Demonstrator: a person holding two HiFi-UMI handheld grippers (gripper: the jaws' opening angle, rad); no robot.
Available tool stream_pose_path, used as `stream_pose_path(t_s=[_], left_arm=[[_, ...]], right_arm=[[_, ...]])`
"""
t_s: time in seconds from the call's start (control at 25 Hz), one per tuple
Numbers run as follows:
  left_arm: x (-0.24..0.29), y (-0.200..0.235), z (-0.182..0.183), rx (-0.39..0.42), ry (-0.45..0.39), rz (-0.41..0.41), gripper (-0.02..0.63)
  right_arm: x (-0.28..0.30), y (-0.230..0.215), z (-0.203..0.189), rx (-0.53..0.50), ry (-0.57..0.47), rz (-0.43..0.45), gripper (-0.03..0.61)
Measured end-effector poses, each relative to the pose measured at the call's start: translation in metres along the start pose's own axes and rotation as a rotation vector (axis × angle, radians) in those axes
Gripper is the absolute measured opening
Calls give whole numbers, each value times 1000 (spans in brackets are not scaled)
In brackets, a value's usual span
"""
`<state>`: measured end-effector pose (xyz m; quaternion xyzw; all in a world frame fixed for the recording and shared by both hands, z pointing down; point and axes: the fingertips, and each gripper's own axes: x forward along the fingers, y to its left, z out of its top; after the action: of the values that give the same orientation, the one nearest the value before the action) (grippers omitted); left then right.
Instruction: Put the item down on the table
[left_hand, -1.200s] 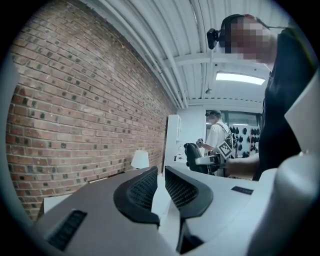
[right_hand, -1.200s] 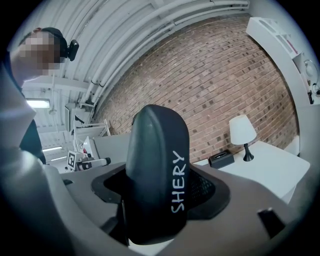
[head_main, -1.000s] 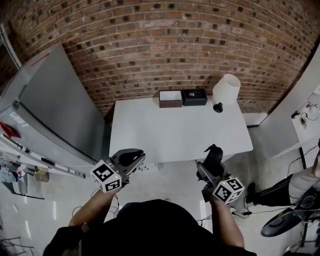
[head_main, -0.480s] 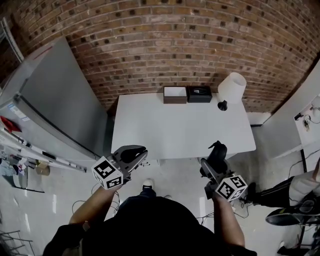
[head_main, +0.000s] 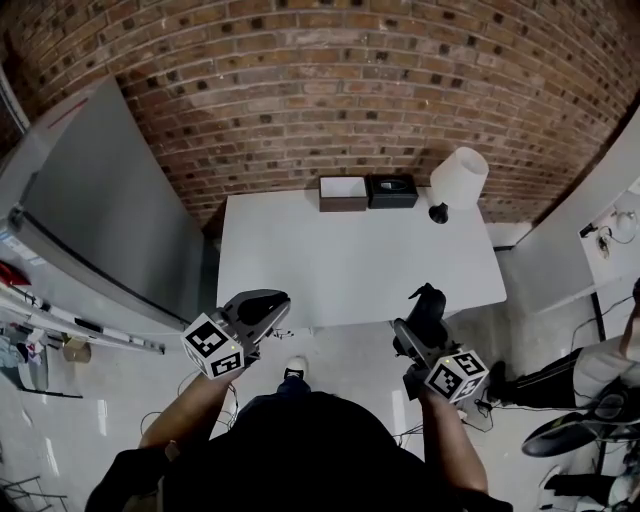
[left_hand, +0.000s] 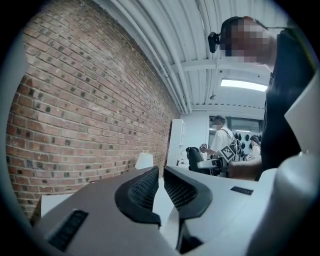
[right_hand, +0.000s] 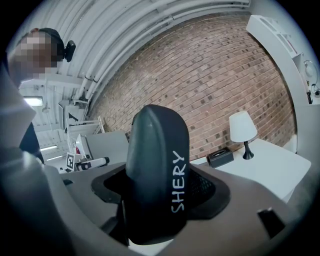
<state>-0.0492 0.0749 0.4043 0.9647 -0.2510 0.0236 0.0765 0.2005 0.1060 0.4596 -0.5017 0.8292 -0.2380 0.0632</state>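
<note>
While the dark case (right_hand: 155, 150) juts forward, right gripper (right_hand: 162, 190) pads (right_hand: 204, 187) clamp it

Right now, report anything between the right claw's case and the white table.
Nothing visible. The right claw holds the dark rounded case by the white table, bare along its near edge; two boxes and a white lamp stand far back.

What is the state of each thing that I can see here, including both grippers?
left gripper: jaws nearly together, narrow gap, nothing between them.
right gripper: closed on the dark item.
dark item: held in the air, not yet on the table.
brown box: open top, at the table's far edge.
lamp: upright on the table.
</note>
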Motion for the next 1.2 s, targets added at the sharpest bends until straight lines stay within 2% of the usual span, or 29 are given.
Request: stream_pose_path(t_s=[0.24, 0.48, 0.76, 1.2], left_arm=[[7, 40, 4, -6, 6, -38, 49], [11, 88, 11, -26, -4, -59, 43], [21, 132, 13, -29, -3, -101, 43], [38, 166, 17, -34, -7, -183, 41]], right_arm=[[34, 9, 8, 16, 3, -19, 341], [66, 14, 19, 36, -1, -73, 341], [102, 17, 28, 51, -53, -79, 341], [121, 18, 39, 54, -92, -141, 341]])
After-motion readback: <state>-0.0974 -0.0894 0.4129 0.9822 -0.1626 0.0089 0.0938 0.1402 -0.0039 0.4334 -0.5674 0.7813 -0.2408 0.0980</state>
